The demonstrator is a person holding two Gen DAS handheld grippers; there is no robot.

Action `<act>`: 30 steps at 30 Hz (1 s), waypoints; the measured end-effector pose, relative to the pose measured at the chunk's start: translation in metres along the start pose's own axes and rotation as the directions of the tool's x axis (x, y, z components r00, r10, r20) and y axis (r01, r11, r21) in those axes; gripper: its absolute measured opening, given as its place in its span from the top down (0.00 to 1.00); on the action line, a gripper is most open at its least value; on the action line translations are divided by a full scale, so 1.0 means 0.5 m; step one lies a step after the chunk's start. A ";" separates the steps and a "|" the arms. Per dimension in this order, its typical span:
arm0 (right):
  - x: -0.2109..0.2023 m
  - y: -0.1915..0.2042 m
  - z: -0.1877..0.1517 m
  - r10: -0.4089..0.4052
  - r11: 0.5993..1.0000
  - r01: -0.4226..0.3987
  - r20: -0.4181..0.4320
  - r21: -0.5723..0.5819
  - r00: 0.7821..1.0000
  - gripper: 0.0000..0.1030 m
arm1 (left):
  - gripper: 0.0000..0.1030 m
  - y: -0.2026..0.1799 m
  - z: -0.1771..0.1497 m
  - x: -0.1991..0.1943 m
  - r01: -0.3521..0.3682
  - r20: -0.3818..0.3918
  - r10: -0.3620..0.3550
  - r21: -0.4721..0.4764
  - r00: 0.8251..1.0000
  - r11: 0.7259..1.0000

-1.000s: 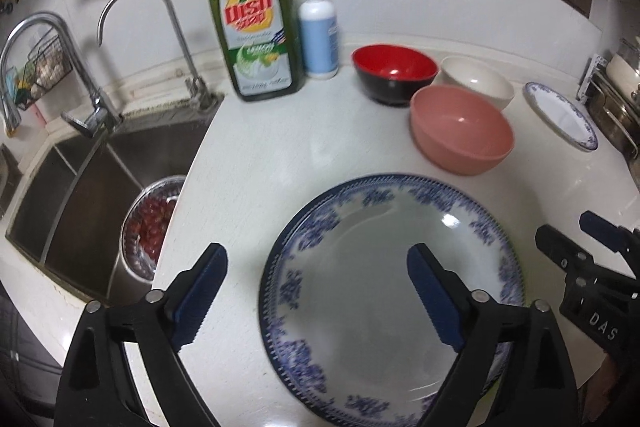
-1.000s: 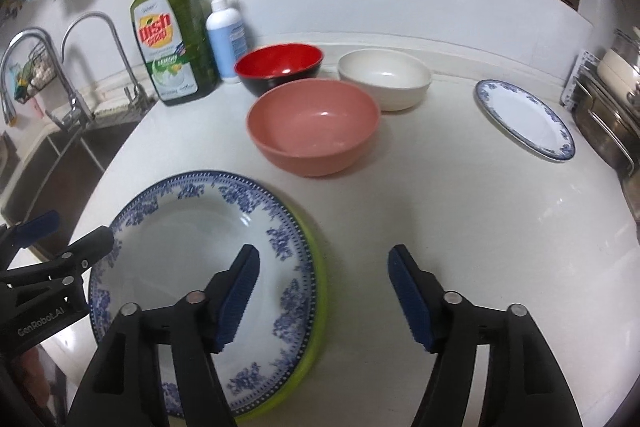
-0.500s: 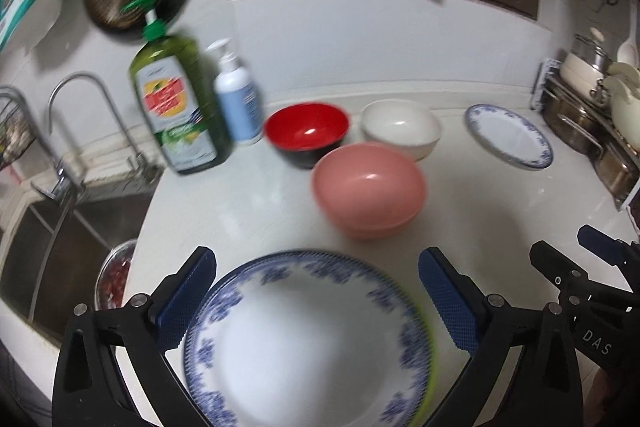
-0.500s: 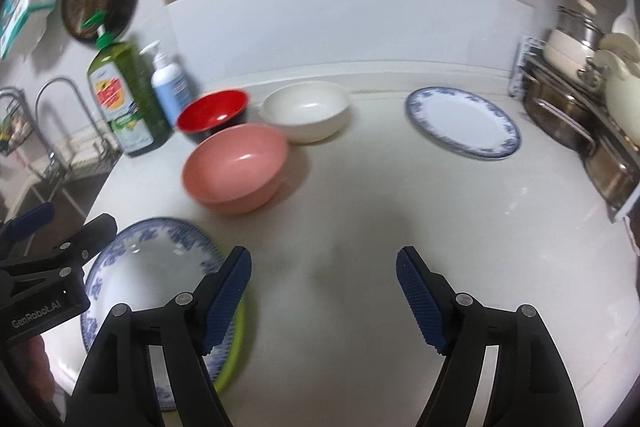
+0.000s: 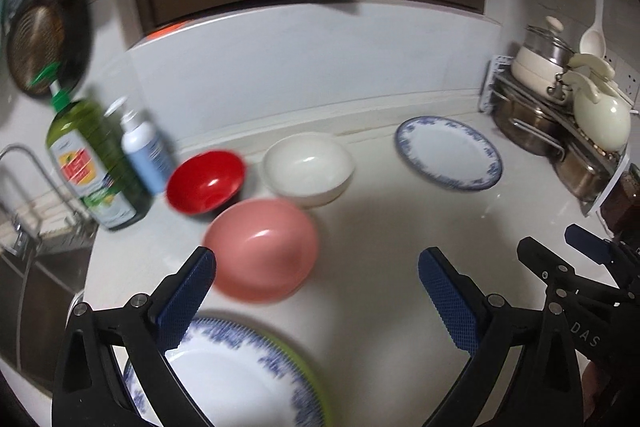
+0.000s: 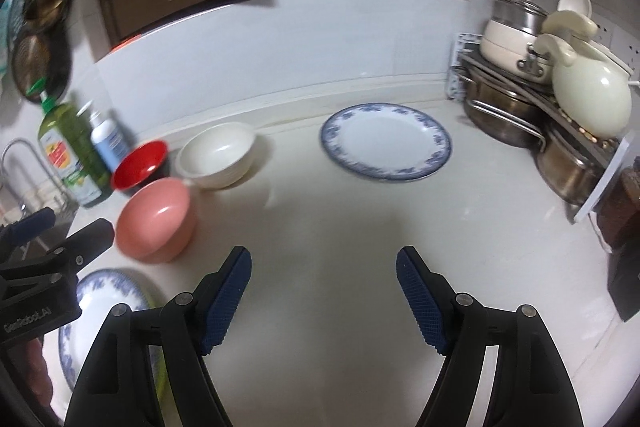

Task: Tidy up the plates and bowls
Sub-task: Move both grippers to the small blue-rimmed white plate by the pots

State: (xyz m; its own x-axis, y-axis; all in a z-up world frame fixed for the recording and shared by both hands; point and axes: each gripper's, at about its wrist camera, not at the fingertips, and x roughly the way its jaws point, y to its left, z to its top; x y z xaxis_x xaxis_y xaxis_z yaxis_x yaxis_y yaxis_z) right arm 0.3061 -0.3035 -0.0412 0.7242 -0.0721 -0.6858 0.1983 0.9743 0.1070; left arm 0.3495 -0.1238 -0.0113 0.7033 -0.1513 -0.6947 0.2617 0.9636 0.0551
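The big plate lies at the near left edge of the counter, stacked on a green plate whose rim peeks out on its right. Just beyond it sits the pink bowl, then the red bowl and white bowl side by side farther back. The small plate lies alone at the far right, well apart from the stack and near the pot rack.

Both tongs are empty. The left tongs have just been spreading and are now wide apart, with nothing between them; the pink bowl only shows in the gap behind. The right tongs have also just been widening and stand moderately spread over bare counter.

Risks, as I judge them: the stack lies close to the counter's near edge and to the sink on the left, so a careless knock could push it off. A flat plate gives the tongs little rim to bite, so the small plate may slide toward the rack rather than lift. The bowls stand close together; reaching for one could shove its neighbour into the soap bottle.

Both tongs point forward and downward at the counter, side by side, the left over the stack's far rim, the right over open counter facing the small plate.
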 end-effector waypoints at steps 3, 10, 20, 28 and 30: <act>0.011 -0.030 0.019 -0.013 1.000 0.013 0.004 0.011 1.000 0.27 | 0.00 -0.033 0.032 0.018 0.031 0.004 -0.031 0.018 1.000 0.999; 0.043 -0.102 0.076 -0.054 0.998 0.053 0.026 0.035 0.998 0.27 | 0.00 -0.102 0.103 0.071 0.068 0.003 -0.068 0.067 0.998 0.995; 0.114 -0.184 0.177 -0.089 0.995 0.088 0.020 0.046 0.996 0.27 | 0.00 -0.175 0.212 0.163 0.096 -0.007 -0.096 0.100 0.995 0.990; 0.187 -0.226 0.233 -0.130 0.990 0.128 0.027 0.061 0.991 0.27 | 0.00 -0.207 0.266 0.251 0.098 -0.021 -0.097 0.109 0.995 0.989; 0.212 -0.236 0.244 -0.141 0.988 0.139 0.017 0.063 0.990 0.27 | 0.02 -0.214 0.274 0.278 0.098 -0.035 -0.095 0.106 0.995 0.990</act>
State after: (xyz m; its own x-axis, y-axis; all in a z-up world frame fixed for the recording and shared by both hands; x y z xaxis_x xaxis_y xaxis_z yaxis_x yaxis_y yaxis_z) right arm 0.4399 -0.4521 -0.0387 0.7004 -0.2119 -0.6815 0.3381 0.9395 0.0554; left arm 0.5096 -0.2783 -0.0155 0.6517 -0.2341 -0.7215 0.3981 0.9152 0.0626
